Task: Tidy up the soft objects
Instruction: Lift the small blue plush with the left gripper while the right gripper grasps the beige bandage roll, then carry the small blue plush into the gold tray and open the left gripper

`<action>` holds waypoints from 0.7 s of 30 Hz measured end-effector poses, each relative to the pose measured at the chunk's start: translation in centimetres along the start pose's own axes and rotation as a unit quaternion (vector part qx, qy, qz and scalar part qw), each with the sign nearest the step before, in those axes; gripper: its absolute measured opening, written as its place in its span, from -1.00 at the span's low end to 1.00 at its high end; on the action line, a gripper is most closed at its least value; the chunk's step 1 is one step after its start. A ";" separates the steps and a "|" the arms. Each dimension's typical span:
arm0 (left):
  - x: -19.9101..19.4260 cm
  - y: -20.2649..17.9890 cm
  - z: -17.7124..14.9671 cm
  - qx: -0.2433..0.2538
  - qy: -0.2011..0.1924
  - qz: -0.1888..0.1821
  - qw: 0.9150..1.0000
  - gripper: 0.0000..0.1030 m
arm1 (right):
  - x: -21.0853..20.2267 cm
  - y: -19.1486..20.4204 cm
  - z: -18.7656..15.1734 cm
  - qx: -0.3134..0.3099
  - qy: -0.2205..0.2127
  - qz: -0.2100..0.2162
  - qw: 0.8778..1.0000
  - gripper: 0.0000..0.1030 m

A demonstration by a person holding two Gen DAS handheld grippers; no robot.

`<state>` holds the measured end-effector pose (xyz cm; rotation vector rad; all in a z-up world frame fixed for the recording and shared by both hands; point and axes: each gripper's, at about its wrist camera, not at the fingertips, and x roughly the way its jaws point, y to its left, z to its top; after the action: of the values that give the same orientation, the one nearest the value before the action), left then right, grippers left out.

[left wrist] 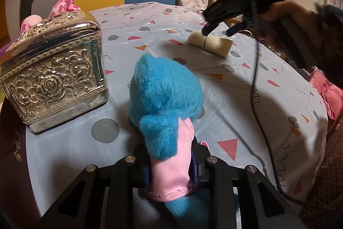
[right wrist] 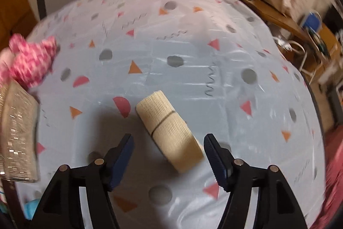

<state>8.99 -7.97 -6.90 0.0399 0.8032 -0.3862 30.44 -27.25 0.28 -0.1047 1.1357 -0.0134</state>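
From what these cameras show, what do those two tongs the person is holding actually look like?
Both are matte black plastic. The left tongs have slotted black linkage arms with round silver rivets and dark blue pads. The right tongs match, and their dark blue pads have toothed edges. From the left camera, the right tongs have a pistol-style handle, a small green light on top and a thin black cable trailing down.
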 end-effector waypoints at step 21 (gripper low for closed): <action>-0.2 0.3 0.0 -0.009 0.001 -0.003 1.000 -0.42 | -1.2 4.7 -11.5 -0.014 0.050 0.038 0.998 0.01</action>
<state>8.95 -7.60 -6.80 0.0214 0.8094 -0.3843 19.31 -23.40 -3.90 -0.0870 1.2401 0.0661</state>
